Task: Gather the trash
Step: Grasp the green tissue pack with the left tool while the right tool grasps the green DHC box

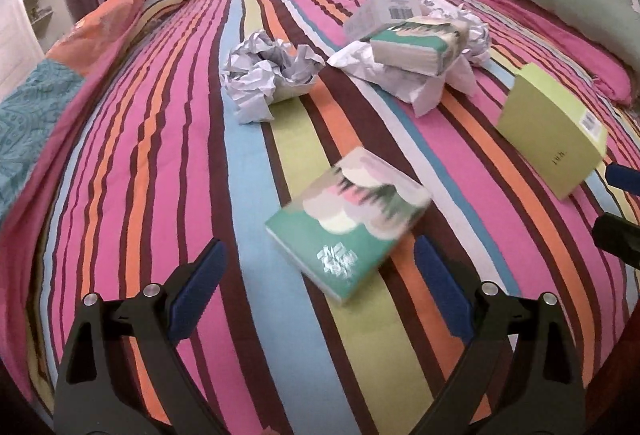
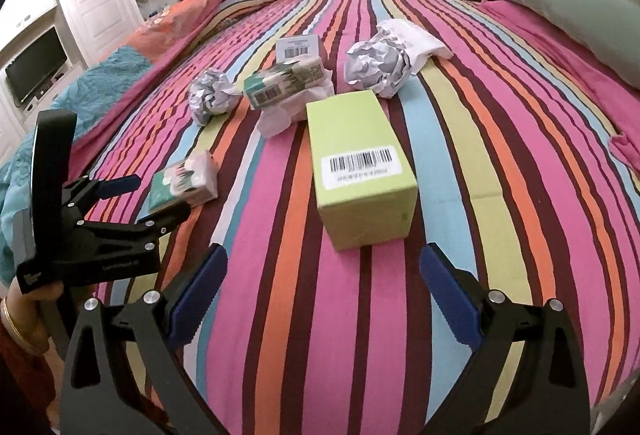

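**Trash on the bed not yet gathered; both grippers poised to pick**

Nothing is held. The left gripper point(image 1: 320, 275) is carried with its jaws spread wide, and the small green tissue pack point(image 1: 347, 223) lies on the striped bedspread point(image 1: 120, 195) just ahead of them, near the foot edge of the bed. The right gripper point(image 2: 322, 283) is likewise spread apart and empty, aimed at the lime-green box point(image 2: 362, 171), which stands just beyond its fingertips toward the middle of the bed.

Further on toward the headboard, the rest of the litter is clustered: a crumpled paper ball point(image 1: 268, 73), a second tissue pack point(image 1: 416, 45) resting on loose white paper, and a grey barcoded carton point(image 1: 390, 13) behind it. No bin or bag is seen in either view.

The step in hand is judged to be the approach to a first pick. For the next move, each open gripper would need to be advanced until its target sits between the pads, then closed; the box looks nearly as wide as the jaw opening, so careful alignment is called for.
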Demonstrator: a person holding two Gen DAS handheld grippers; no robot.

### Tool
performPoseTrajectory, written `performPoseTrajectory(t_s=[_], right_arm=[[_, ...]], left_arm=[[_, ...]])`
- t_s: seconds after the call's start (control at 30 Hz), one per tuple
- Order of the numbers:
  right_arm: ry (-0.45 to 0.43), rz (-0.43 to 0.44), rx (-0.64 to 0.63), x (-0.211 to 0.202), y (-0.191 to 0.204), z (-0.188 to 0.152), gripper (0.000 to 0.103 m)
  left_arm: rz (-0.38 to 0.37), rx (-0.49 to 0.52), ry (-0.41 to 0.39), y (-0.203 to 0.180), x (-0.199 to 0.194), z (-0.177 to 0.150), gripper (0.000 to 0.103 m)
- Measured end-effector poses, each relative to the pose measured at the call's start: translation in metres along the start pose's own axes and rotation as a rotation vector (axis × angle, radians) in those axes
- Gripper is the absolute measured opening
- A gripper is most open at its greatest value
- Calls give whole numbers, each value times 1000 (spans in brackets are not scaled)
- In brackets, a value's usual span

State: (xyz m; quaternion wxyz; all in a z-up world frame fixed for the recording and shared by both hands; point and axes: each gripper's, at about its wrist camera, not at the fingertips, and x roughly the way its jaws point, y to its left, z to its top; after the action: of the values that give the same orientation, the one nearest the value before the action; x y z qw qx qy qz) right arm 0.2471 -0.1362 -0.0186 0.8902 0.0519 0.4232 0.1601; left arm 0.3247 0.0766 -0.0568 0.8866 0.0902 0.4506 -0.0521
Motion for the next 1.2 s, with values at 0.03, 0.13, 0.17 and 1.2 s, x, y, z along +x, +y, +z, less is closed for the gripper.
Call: performPoseTrajectory(t_s=[0.03,0.13,0.17,1.2], right_arm=[[1,-3,-3,2,0,2,93],[1,-9,-8,7,-1,9,93],[1,-10,-9,9,-1,10,93],[23,-37,-3,24,-11,27,48]], left_arm=[[0,-2,5,1,3,2,92],[-6,-11,16,2,10,8,92],[-7,-12,19,2,12,10,92],[-36,-189,67,1,22,25,53]])
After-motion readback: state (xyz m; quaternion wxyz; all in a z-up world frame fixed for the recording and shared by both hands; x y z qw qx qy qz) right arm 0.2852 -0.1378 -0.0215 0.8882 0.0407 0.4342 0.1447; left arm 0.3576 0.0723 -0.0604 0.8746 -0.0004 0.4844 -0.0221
